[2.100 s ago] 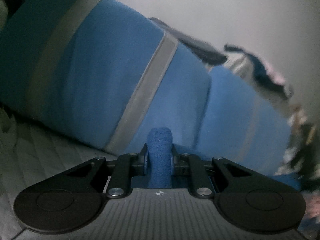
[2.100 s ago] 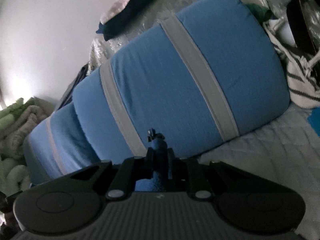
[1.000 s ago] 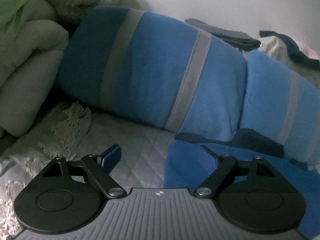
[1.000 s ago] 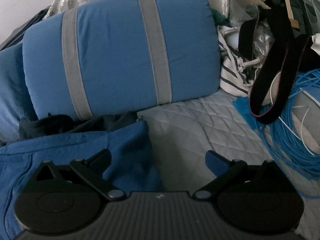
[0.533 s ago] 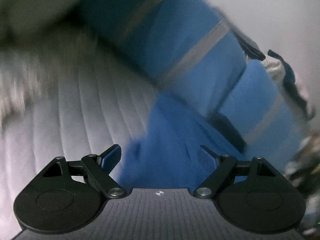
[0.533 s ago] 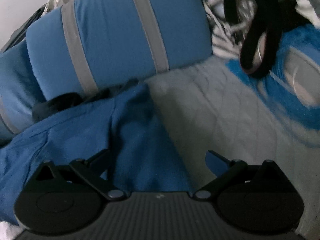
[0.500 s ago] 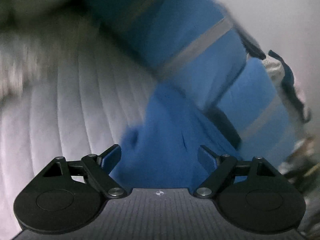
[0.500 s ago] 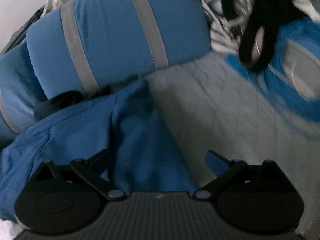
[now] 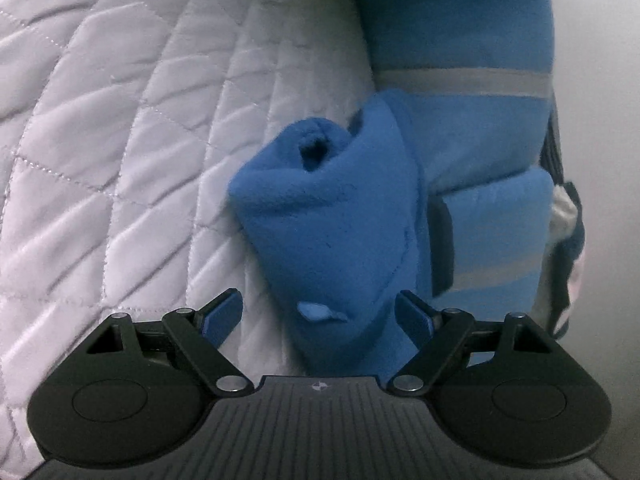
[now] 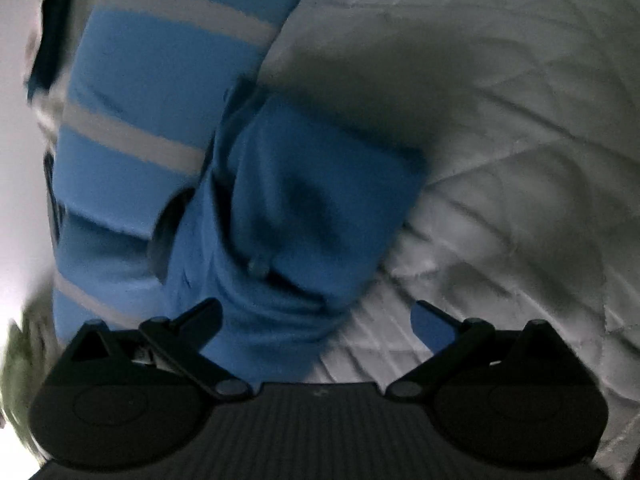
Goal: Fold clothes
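Left wrist view: the left gripper (image 9: 318,314) stands with jaws spread wide and grips nothing. The blue fleece garment (image 9: 336,216) lies bunched on the white quilted cover (image 9: 120,140), against the blue pillow (image 9: 480,120) with grey stripes.

Right wrist view: the right gripper (image 10: 316,318) is likewise spread and empty. The blue fleece garment (image 10: 304,208) lies ahead between pillow (image 10: 140,100) and quilted cover (image 10: 500,160).

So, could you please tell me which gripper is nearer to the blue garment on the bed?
Neither clearly. The left gripper and the right gripper each hang open right over the blue garment, its cloth running between their fingers.
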A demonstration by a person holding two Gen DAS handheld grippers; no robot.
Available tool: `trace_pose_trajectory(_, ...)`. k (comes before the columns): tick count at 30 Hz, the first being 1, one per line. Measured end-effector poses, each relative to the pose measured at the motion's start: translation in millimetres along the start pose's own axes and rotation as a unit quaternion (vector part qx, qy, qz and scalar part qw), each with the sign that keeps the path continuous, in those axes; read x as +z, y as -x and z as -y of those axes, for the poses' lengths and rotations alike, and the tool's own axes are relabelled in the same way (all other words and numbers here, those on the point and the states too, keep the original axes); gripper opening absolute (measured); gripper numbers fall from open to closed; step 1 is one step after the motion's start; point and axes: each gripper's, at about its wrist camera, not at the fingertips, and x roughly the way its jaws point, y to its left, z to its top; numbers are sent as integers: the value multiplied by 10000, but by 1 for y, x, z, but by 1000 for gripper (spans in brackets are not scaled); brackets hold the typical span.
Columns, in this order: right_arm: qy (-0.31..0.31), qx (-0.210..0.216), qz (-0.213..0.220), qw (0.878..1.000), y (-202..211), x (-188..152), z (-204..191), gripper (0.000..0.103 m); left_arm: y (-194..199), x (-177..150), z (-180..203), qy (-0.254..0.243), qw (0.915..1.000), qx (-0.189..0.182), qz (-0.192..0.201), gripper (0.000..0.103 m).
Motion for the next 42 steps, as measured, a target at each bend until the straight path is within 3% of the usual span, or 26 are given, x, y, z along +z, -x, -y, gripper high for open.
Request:
trace_pose_trajectory(10,-869,496,551,9935,-23,6,18,103,-19,7,5,108,9990,-126,415,84)
trace_pose_trajectory(17,-624,545,786,9935,-34,15,9,103,-39,17,13,267,9978,-86,606,85)
trace_pose_trajectory(26,-381,373,984,9937,-42,15,-2,101,-40,22,13,258,9988,-108,406,82)
trace_pose_trajectory(31,-381,357,900,9946,-40,17,0,101,-40,19,13,216,9987,-8,453,74)
trace_pose_trajectory(33,-393,355,879,9947,-38,16,1,101,-42,19,11,236,9988,10,422,59)
trace_pose_trajectory(34,-398,353,869,9948,-37,16,1,99,-44,19,9,276,9989,15,390,47)
trace_pose_trajectory(35,-419,328,862,9949,-37,16,1,97,-45,20,7,316,9989,20,359,42)
trace_pose_trajectory(36,-443,297,857,9949,-37,16,2,85,-46,20,7,296,9990,35,338,38)
trace_pose_trajectory(37,-535,262,812,9949,-38,17,4,61,-46,20,8,232,9992,63,331,35)
trace_pose_trajectory(38,-641,226,758,9948,-39,17,7,54,-45,20,10,161,9993,99,334,33)
trace_pose_trajectory(39,-615,184,725,9953,-39,18,7,39,-45,19,11,145,9993,121,336,32)
trace_pose_trajectory(42,-337,69,689,9970,-37,18,-1,30,-45,20,12,147,9993,142,314,31)
